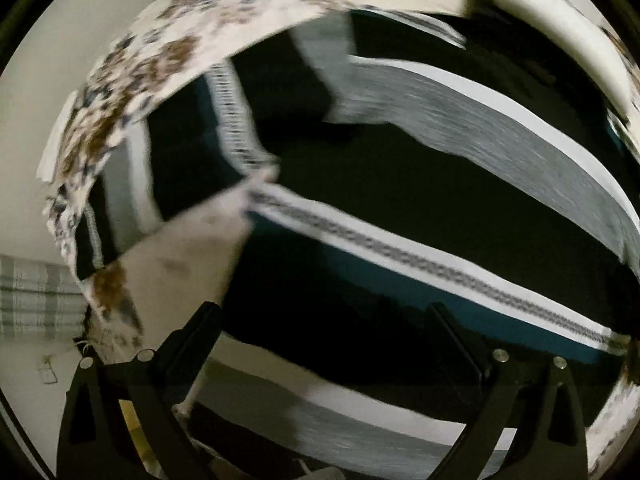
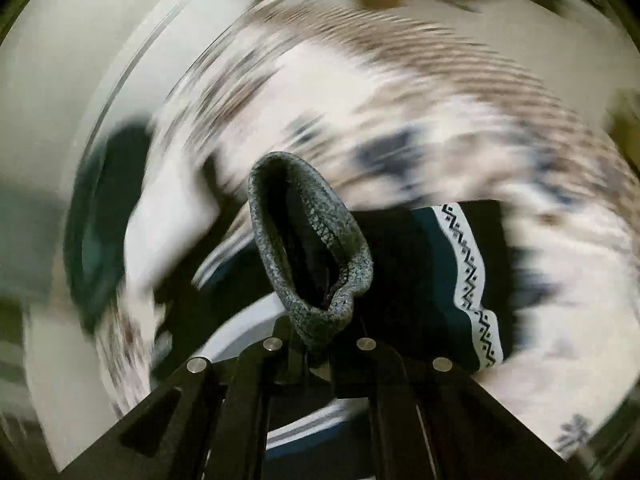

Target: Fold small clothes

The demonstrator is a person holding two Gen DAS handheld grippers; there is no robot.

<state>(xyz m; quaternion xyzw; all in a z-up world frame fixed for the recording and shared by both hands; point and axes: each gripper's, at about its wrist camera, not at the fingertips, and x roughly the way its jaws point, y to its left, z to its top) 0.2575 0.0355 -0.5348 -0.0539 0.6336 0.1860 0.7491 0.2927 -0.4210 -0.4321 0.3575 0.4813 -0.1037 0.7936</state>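
Pinching the speckled grey knitted cuff [image 2: 310,248] of a dark sock between its closed black fingers, the right gripper [image 2: 320,354] held that garment up close to the lens, the cuff's mouth gaping. It looked light, soft and stretchy, so the ribbed cuff was probably the surest place to take hold. The left gripper [image 1: 324,320] stood wide apart, holding nothing. Beyond it lay a black, grey, teal and white banded knit garment [image 1: 400,184] with a zigzag-patterned white stripe, limp and likely easy to crease, spread over a floral white, brown and blue cloth [image 1: 132,92]. Motion blur smeared both views; the sock's foot, the garment's full outline and the surface beneath were hard to make out.
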